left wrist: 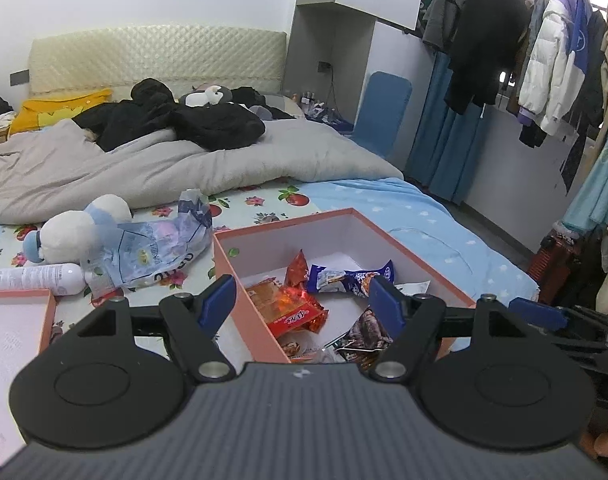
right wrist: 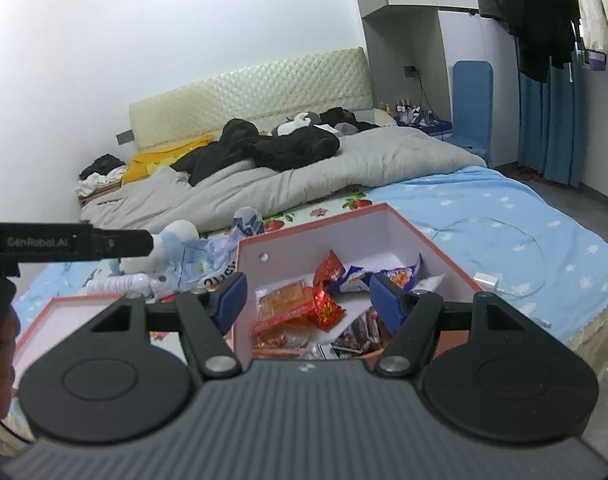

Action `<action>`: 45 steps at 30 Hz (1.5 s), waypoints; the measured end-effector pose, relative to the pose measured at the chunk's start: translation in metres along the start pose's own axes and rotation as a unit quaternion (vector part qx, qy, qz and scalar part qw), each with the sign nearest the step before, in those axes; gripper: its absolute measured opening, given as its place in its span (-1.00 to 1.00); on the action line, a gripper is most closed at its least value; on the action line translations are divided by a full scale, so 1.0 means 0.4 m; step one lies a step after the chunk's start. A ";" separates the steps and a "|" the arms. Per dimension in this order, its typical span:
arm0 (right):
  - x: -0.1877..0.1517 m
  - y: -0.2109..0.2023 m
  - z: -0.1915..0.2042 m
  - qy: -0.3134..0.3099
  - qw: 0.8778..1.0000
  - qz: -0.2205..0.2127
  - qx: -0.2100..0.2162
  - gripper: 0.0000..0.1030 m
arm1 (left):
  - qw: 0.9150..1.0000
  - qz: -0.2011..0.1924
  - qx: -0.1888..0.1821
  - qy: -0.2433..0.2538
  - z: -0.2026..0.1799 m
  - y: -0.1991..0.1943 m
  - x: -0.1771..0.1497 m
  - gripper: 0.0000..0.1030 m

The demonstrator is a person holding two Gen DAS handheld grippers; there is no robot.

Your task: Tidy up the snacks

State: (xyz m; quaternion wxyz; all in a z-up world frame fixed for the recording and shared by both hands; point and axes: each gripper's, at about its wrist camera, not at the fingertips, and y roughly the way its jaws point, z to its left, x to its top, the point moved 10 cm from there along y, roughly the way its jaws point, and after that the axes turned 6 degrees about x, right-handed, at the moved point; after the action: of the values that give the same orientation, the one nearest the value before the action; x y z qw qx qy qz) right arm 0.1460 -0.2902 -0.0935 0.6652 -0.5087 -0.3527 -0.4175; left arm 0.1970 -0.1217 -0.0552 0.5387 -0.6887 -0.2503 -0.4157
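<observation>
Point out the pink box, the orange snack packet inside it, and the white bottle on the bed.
pink box (left wrist: 288, 222): left wrist view, on its far rim.
orange snack packet (left wrist: 292, 310): left wrist view, on the wrapper's middle.
white bottle (left wrist: 40, 278): left wrist view, on its body.

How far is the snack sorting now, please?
Done: several snack packets already lie inside the pink box. In hand: nothing; the left gripper and right gripper are both open and empty above the box. Left: the box lid lies apart beside it, and a crumpled plastic bag remains on the bed.
</observation>
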 end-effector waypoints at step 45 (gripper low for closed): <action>-0.086 -0.003 -0.014 0.009 0.999 0.031 -0.008 0.36 | 0.999 0.030 0.010 -0.034 0.051 -0.022 -0.141 0.50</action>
State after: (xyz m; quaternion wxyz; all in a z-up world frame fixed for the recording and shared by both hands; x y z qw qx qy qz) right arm 0.1314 -0.2890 -0.1252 0.6765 -0.5214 -0.3275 -0.4041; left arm 0.1663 -0.0940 -0.0994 0.5494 -0.7040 -0.2517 -0.3731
